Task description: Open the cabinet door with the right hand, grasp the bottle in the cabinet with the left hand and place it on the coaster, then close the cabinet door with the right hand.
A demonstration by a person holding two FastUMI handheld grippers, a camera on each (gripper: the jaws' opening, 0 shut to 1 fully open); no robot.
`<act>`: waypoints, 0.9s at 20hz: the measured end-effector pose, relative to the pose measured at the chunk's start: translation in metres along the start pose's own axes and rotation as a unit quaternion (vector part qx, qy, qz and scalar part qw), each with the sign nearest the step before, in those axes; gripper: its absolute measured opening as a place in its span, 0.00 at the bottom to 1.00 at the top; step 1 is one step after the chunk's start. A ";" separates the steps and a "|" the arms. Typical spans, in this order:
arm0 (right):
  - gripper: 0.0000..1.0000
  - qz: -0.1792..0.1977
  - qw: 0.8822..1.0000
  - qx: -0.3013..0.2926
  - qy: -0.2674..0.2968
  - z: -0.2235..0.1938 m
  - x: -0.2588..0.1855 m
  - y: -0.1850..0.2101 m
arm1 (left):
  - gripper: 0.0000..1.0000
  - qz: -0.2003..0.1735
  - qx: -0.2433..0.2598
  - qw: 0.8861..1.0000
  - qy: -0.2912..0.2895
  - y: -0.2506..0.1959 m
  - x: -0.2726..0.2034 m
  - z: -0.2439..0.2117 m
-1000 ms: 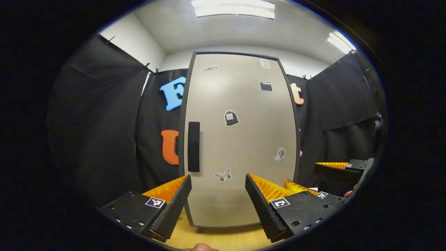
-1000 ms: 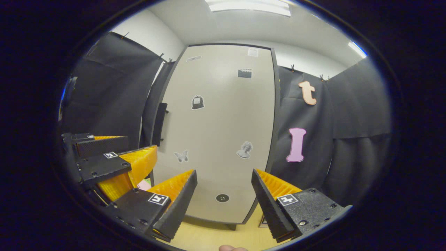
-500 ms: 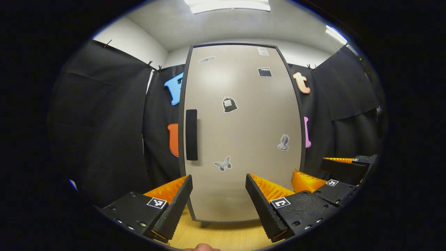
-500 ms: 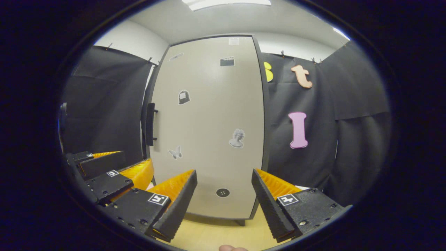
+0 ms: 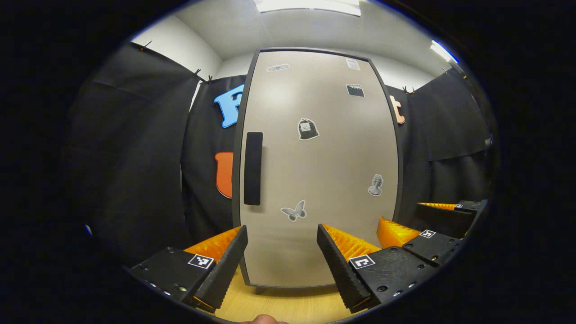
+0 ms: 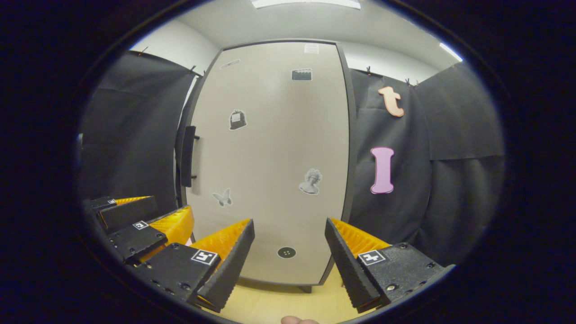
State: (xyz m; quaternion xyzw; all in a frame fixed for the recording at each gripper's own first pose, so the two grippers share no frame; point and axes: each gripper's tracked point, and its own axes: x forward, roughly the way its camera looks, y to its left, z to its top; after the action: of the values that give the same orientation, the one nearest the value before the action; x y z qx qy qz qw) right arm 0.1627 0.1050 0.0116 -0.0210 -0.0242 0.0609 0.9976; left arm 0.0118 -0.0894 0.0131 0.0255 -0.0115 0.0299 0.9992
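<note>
I have the cabinet door (image 5: 315, 171) square ahead of me and fully closed, so the bottle is behind it and I can't say anything about it yet; I can't place the coaster either. The door is what I handle first. It looks like a rigid, flat panel — pale grey-beige with a dark edge, dotted with small stickers (a butterfly, a bust, a bag, a clapperboard). I judge it stiff and fairly light, swinging on hinges along the side away from the handle. The face is smooth, with nothing to pinch on it, so the handle (image 5: 253, 168) is the only sensible hold: a dark vertical bar near the door's left edge, about mid-height. In the right gripper view the handle (image 6: 189, 156) stands off the panel on short posts, leaving a gap behind it for a finger to slip into.

My right gripper (image 6: 288, 258) is released, jaws wide apart, empty, pointing at the lower part of the door and still well short of the handle, which lies up and to its left. My left gripper (image 5: 281, 258) is likewise open and holding nothing, waiting low in front of the door above the wooden table (image 5: 279, 306).
</note>
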 end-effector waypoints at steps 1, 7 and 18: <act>0.98 0.000 1.000 -0.005 0.000 -0.003 0.002 0.001 | 0.93 -0.001 0.010 1.000 -0.002 0.002 0.001 -0.001; 0.99 -0.013 1.000 -0.016 0.014 -0.016 0.002 0.003 | 0.93 -0.013 -0.008 1.000 0.006 0.004 0.005 -0.017; 0.99 0.006 0.999 -0.036 0.008 -0.008 0.000 0.021 | 0.94 -0.015 -0.006 1.000 -0.002 0.015 -0.001 -0.009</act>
State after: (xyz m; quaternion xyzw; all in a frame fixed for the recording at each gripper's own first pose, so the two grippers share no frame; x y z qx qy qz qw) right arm 0.1605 0.1257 0.0029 -0.0578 -0.0179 0.0654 0.9960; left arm 0.0102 -0.0743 0.0045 0.0201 -0.0133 0.0147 0.9996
